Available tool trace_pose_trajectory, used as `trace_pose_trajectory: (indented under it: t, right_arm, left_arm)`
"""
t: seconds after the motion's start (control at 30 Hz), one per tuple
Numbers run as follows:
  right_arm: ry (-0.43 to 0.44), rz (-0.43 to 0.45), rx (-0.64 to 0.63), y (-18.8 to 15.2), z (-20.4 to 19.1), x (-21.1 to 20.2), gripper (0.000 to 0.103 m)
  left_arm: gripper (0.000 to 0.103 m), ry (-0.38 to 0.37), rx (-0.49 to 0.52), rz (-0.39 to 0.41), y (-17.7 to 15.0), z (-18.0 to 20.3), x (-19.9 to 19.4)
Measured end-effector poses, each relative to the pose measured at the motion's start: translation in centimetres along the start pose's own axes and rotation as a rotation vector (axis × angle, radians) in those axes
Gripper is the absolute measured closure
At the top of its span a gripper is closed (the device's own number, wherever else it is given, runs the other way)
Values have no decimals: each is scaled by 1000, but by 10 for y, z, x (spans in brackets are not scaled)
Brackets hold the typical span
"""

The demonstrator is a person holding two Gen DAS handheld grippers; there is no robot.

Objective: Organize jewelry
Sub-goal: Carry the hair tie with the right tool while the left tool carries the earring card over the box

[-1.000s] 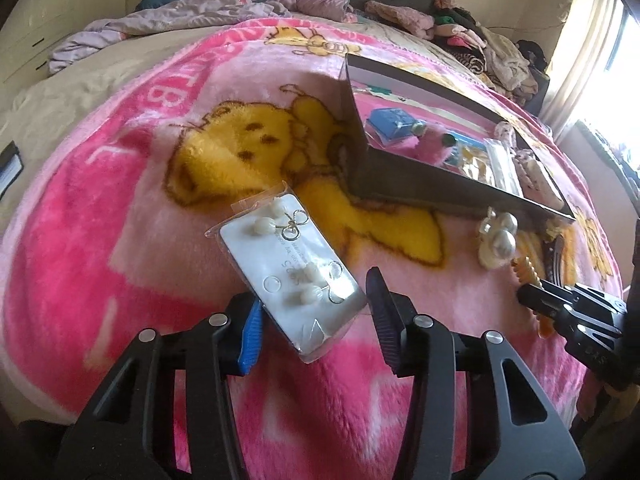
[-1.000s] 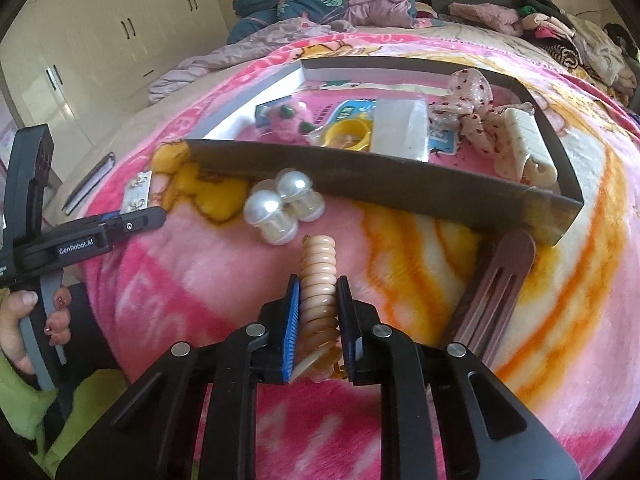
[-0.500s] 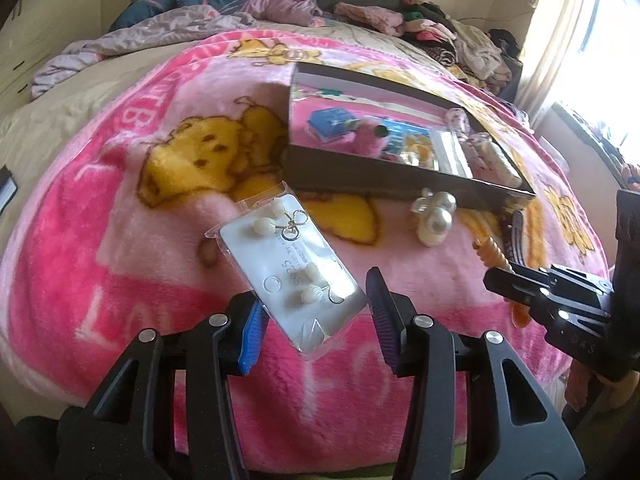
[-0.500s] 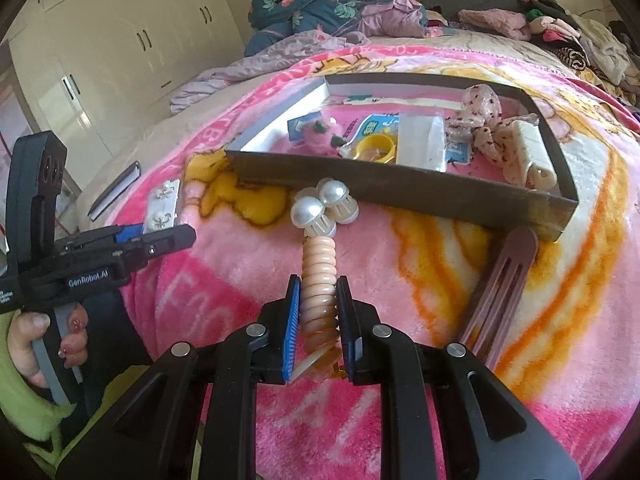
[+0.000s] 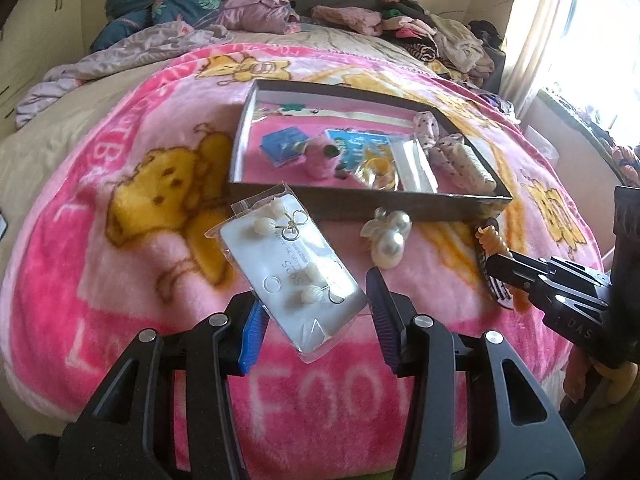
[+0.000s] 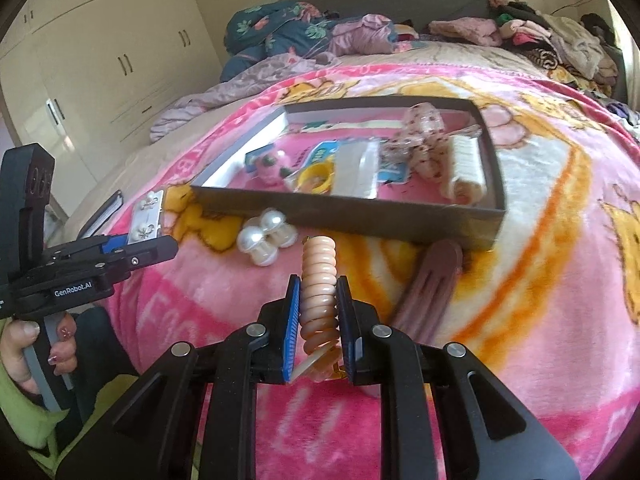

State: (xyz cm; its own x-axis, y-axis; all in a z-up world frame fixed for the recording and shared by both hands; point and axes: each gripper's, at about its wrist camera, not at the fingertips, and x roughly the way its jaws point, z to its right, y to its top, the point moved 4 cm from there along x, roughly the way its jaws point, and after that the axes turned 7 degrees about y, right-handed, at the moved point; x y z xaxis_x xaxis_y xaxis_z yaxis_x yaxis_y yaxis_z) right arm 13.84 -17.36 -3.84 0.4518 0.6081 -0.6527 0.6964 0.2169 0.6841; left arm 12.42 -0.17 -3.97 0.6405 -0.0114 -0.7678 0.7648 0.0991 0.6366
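While both grippers are hanging over the pink blanket (image 5: pixel 120 280), the box (image 5: pixel 360 200) is lying straight ahead of them, its long near wall running across their line of approach. The right gripper (image 6: pixel 318 320) is clamping a peach spiral hair tie (image 6: pixel 319 276), whose long axis is pointing forward at that wall. The left gripper (image 5: pixel 316 312) is pinching a bagged earring card (image 5: pixel 288 264) by its near end, the card slanting up toward the box's left corner. Both look about equally near. A pearl clip (image 6: pixel 262 238) is sitting just before the wall, between the two loads, and a brown hair clip (image 6: pixel 428 280) is lying right of the tie; either carry, I judge, must clear the wall.
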Motion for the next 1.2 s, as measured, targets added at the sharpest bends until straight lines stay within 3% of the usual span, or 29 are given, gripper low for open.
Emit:
trace_pose_trajectory:
  t: [0.57, 1.2]
  right_arm:
    - [-45, 77, 32, 25, 35, -23, 85]
    - [-63, 117, 18, 69, 59, -16, 85]
  left_arm:
    - [65, -12, 59, 23, 42, 27, 17]
    - [65, -27, 91, 32, 92, 46, 46]
